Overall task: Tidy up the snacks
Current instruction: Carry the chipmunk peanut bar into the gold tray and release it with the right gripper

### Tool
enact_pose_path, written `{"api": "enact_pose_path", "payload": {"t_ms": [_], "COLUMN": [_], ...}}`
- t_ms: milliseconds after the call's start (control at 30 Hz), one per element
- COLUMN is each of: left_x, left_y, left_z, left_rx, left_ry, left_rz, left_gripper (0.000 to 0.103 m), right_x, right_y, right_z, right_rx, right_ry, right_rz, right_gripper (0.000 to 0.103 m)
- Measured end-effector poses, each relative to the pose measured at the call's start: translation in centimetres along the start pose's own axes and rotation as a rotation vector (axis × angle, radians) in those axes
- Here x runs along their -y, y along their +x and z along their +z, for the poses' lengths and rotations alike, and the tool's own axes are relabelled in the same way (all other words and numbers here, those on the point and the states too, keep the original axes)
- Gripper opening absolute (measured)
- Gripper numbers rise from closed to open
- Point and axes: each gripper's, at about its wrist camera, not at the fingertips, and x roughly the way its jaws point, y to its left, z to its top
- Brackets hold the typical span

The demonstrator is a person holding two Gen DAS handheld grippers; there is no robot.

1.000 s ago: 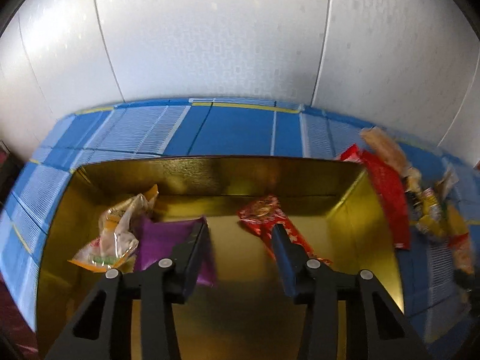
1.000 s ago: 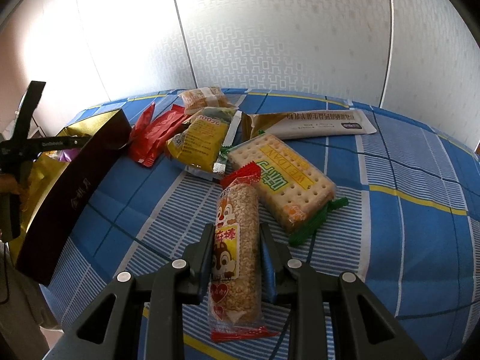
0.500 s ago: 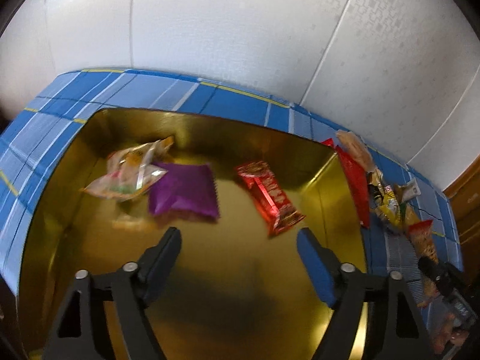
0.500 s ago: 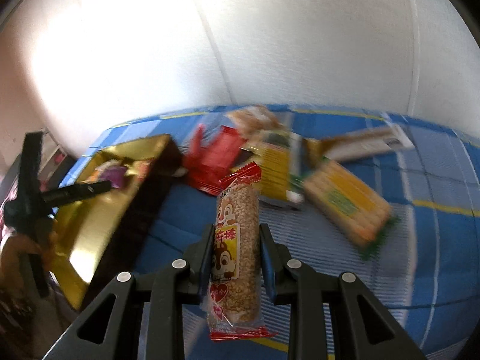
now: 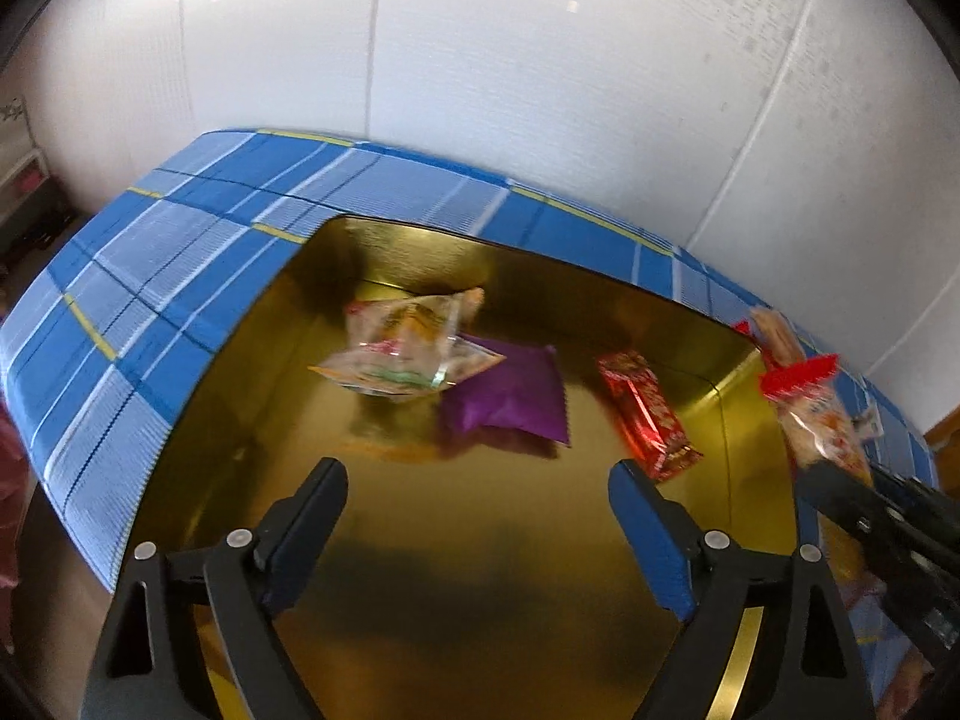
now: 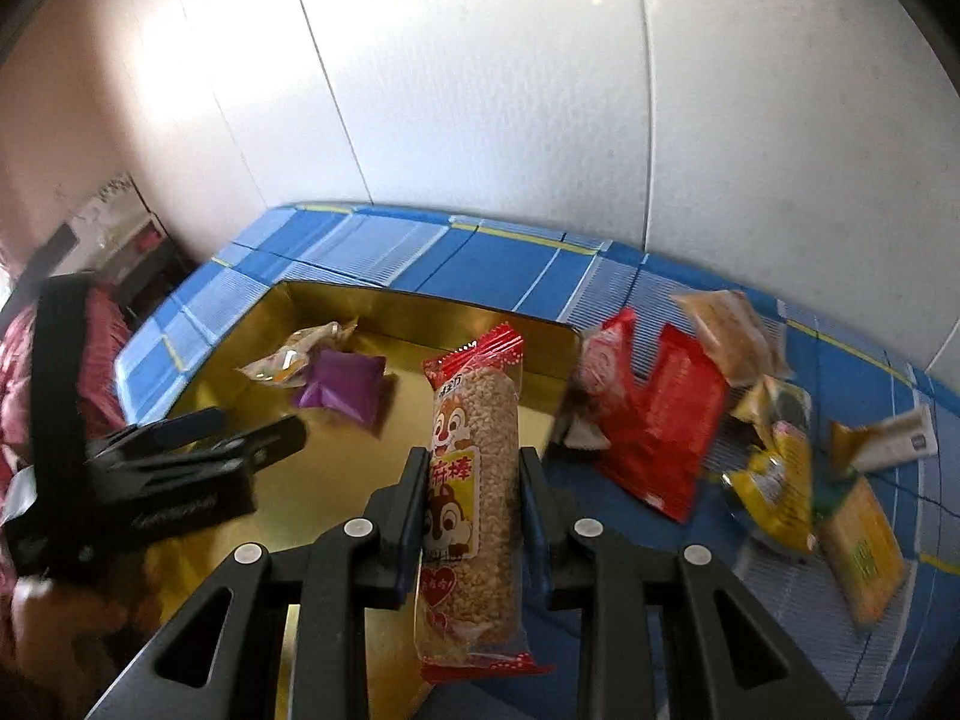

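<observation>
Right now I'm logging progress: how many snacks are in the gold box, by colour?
Clear packet: 1
Purple packet: 1
Red packet: 1
Total in the box: 3

Blue plaid cloth-covered table (image 6: 492,258) bearing an open gold-lined box (image 5: 600,294) and, beside it, loose red (image 6: 666,420), yellow (image 6: 780,480) and tan snack packets (image 6: 726,330)
</observation>
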Motion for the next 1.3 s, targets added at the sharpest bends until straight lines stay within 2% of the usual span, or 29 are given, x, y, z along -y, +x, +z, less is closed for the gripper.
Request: {"api": "enact_pose_path", "payload": {"t_ms": [167,533,767,900,1300], "left_x": [-0.6,-1.1,-0.8,-0.4,0.9], "left_y": [-0.1,-0.3,-0.3,-0.4,-0.5], "left_z": [0.1,0.3,0.3,0.2,0.0], "left_rx": [-0.006,0.005,0.005,0.009,0.010], "left_ry": [-0.022,-0.051,-0.047,-0.043,-0.029], "left_rz": [-0.009,-0.008,-0.010,-0.020,-0.070], "left_gripper": [0.089,0.090,0.090,0.090,0.090], "right_x": [-0.4,-0.9,0.1,1.1,4.4], "right_y": [3.2,6.7,5.2,3.4,0.0], "right_z": [1.5,2.6,2.0,1.7,-0.2], "right_rx": [-0.047,-0.067,-0.040,0.008,0.041], "right_ry": [0.047,0.064,0.107,0.133,0.153], "right_rz": [-0.054,-0.203,-0.157,-0.111,-0.124], "right_gripper": [0.029,0.030,0.031,0.031,0.032]}}
